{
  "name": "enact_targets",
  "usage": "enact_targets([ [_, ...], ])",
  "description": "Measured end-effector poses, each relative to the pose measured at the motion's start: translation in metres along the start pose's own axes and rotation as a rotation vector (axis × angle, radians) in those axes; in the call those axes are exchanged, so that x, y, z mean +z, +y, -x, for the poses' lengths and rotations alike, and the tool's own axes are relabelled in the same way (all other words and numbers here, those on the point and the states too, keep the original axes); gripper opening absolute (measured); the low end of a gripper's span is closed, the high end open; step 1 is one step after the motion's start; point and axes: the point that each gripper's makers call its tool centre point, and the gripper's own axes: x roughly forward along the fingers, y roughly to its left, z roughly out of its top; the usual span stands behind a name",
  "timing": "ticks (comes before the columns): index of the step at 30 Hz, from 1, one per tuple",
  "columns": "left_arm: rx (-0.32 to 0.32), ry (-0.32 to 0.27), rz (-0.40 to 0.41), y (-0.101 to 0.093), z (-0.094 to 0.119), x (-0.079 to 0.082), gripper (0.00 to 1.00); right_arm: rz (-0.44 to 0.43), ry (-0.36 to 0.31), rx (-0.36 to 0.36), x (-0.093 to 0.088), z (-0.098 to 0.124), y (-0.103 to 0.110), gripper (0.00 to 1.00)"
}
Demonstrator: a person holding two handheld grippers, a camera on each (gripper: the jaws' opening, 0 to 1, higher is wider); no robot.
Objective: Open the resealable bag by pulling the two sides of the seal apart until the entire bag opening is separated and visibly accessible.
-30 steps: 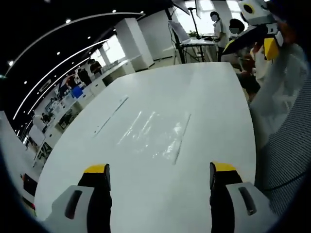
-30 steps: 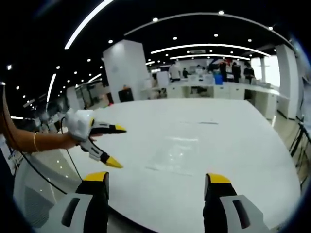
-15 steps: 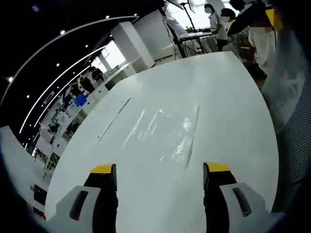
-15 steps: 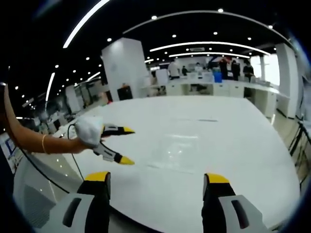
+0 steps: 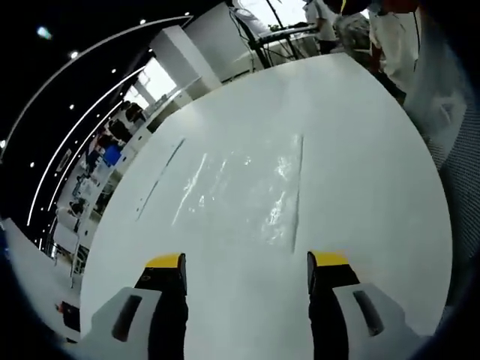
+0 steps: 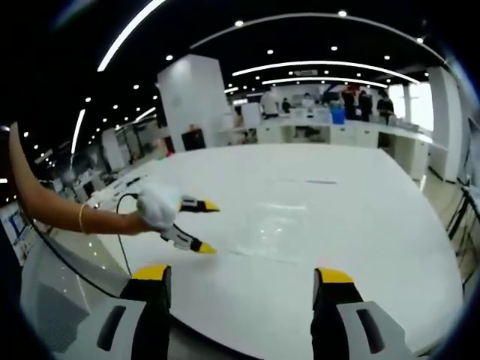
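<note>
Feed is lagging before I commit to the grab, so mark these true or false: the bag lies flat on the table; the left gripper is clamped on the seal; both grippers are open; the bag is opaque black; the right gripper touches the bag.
1. The bag lies flat on the white table. True.
2. The left gripper is clamped on the seal. False: its jaws stand apart, short of the bag.
3. Both grippers are open. True: the right gripper also stands apart.
4. The bag is opaque black. False: it is clear plastic.
5. The right gripper touches the bag. False: it hangs near the table edge, apart from the bag.
</note>
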Motion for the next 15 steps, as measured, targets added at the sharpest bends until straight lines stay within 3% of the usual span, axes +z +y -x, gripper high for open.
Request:
enact_targets([
  [12, -0.007, -0.001, 0.016, -0.0019, -0.0056, -0.0070, 0.56, -0.002, 0.013, -0.003, -0.0019, -0.0002, -0.0011, 0.76],
  [15, -0.009, 0.008, -0.016, -0.0037, -0.0099, -0.0071, 0.54, -0.005, 0.015, -0.005, -0.0023, -0.0003, -0.0013, 0.75],
])
